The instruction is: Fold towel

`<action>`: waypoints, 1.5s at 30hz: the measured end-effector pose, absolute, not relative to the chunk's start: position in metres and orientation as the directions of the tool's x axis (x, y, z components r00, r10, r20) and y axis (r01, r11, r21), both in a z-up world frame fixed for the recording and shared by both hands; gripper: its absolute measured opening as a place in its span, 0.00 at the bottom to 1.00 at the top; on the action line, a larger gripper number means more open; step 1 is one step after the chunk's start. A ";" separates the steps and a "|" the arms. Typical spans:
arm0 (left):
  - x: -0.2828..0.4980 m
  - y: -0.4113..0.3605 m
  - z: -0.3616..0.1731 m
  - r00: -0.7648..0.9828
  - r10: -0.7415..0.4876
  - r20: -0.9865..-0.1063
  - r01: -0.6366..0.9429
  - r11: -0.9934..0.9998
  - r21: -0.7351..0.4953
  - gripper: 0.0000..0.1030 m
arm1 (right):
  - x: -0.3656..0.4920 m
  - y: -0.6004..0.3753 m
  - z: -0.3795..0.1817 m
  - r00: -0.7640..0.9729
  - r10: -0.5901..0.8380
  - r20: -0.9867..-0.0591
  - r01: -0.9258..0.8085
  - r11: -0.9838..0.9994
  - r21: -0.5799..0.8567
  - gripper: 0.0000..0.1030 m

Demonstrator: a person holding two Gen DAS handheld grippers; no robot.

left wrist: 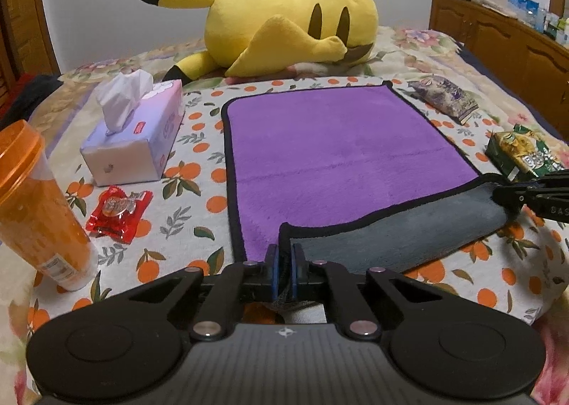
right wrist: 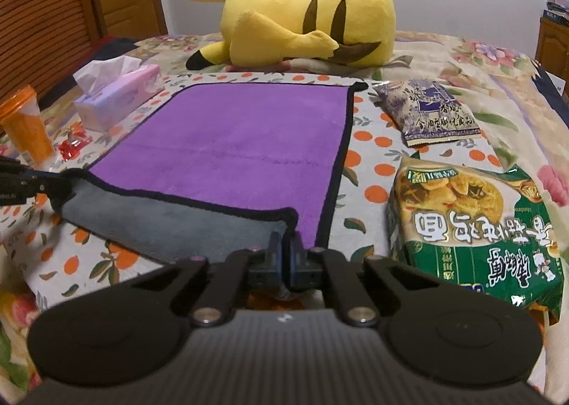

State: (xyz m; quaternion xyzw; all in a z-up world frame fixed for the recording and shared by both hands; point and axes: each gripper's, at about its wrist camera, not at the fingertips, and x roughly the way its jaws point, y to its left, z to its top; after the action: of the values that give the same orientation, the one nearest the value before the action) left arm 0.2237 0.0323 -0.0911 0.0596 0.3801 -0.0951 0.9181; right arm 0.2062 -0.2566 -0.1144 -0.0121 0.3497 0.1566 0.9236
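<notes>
towel (left wrist: 338,141): fluffy matt cloth | snack bag (right wrist: 473,227): glossy, probably plastic | plush toy (left wrist: 284,20): soft fabric

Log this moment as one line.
towel: near edge lifted, grey underside showing | left hand-held gripper: shut on corner | right hand-held gripper: shut on corner

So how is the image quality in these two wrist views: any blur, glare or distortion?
Left wrist view: strong fisheye bending at the edges, dim warm light, the towel sharp, no glare. Right wrist view: same curvature, the orange cup and left hand-held gripper soft near the edge, the green snack bag readable.
</notes>
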 end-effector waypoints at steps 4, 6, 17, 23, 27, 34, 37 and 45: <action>0.222 0.033 -0.084 0.707 -0.144 -0.692 0.221 0.975 0.023 0.07 | 0.204 -0.258 -0.110 0.730 0.280 -0.624 -0.294 0.952 0.084 0.04; 0.221 0.034 -0.081 0.711 -0.157 -0.685 0.224 0.975 0.009 0.07 | 0.203 -0.258 -0.106 0.741 0.288 -0.607 -0.299 0.950 0.086 0.04; 0.215 0.035 -0.062 0.753 -0.183 -0.632 0.229 0.973 -0.009 0.06 | 0.199 -0.260 -0.092 0.781 0.307 -0.544 -0.314 0.946 0.083 0.04; 0.209 0.033 -0.051 0.778 -0.195 -0.597 0.236 0.972 -0.010 0.06 | 0.197 -0.260 -0.085 0.797 0.315 -0.515 -0.319 0.944 0.083 0.04; 0.207 0.034 -0.044 0.796 -0.199 -0.572 0.232 0.973 -0.015 0.06 | 0.196 -0.262 -0.081 0.808 0.312 -0.499 -0.313 0.946 0.085 0.04; 0.207 0.039 -0.041 0.806 -0.200 -0.557 0.220 0.975 -0.031 0.06 | 0.196 -0.266 -0.079 0.817 0.313 -0.484 -0.309 0.947 0.090 0.04; 0.208 0.040 -0.040 0.809 -0.200 -0.553 0.219 0.975 -0.033 0.06 | 0.196 -0.265 -0.078 0.820 0.314 -0.479 -0.312 0.946 0.087 0.04; 0.216 0.037 -0.035 0.821 -0.214 -0.530 0.232 0.972 -0.033 0.06 | 0.199 -0.263 -0.076 0.826 0.314 -0.468 -0.316 0.946 0.077 0.04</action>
State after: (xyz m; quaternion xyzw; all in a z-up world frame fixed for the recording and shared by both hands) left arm 0.2159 0.0368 -0.0349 0.0165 0.2757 -0.1169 0.9540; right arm 0.1995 -0.2626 -0.0759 -0.0020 0.2448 0.1650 0.9554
